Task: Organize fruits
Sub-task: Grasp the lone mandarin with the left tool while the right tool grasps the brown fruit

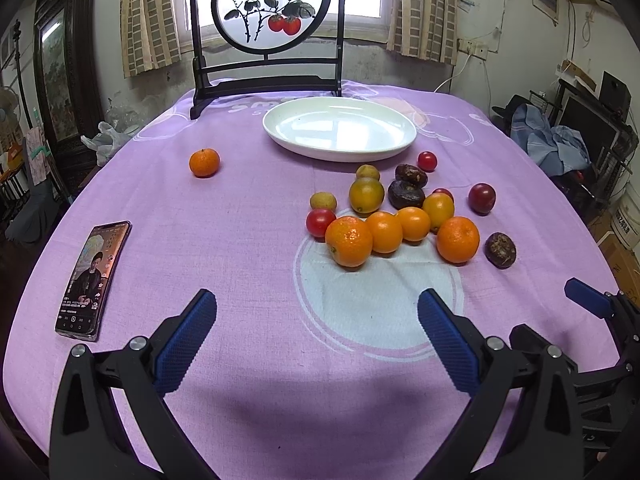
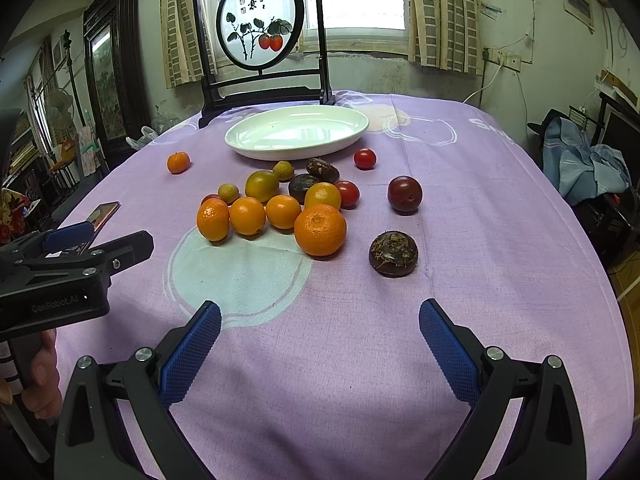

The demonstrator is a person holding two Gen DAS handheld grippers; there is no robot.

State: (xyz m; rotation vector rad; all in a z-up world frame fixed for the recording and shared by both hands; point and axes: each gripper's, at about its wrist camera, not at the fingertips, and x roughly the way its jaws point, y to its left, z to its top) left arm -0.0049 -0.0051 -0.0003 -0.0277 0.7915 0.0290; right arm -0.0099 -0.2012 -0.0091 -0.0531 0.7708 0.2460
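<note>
A white oval plate [image 1: 340, 148] [image 2: 256, 148] stands empty at the far middle of the purple tablecloth. In front of it lies a loose cluster of fruit: several oranges [image 1: 349, 241] [image 2: 320, 230], yellow-green citrus [image 1: 366, 195] [image 2: 262, 186], red tomatoes [image 1: 320, 222] [image 2: 365, 159], a dark red plum [image 1: 482, 198] [image 2: 405, 194] and dark brown water chestnuts [image 1: 500, 250] [image 2: 393, 253]. One small orange [image 1: 204, 163] [image 2: 178, 162] lies apart at the left. My left gripper [image 1: 316, 308] is open and empty, short of the cluster. My right gripper [image 2: 320, 316] is open and empty, short of the cluster.
A phone [image 1: 94, 280] [image 2: 105, 213] lies lit on the cloth at the left. A framed round persimmon painting on a black stand [image 1: 272, 4] [image 2: 258, 24] stands behind the plate. The right gripper shows in the left view [image 1: 588, 298], the left gripper in the right view [image 2: 68, 236].
</note>
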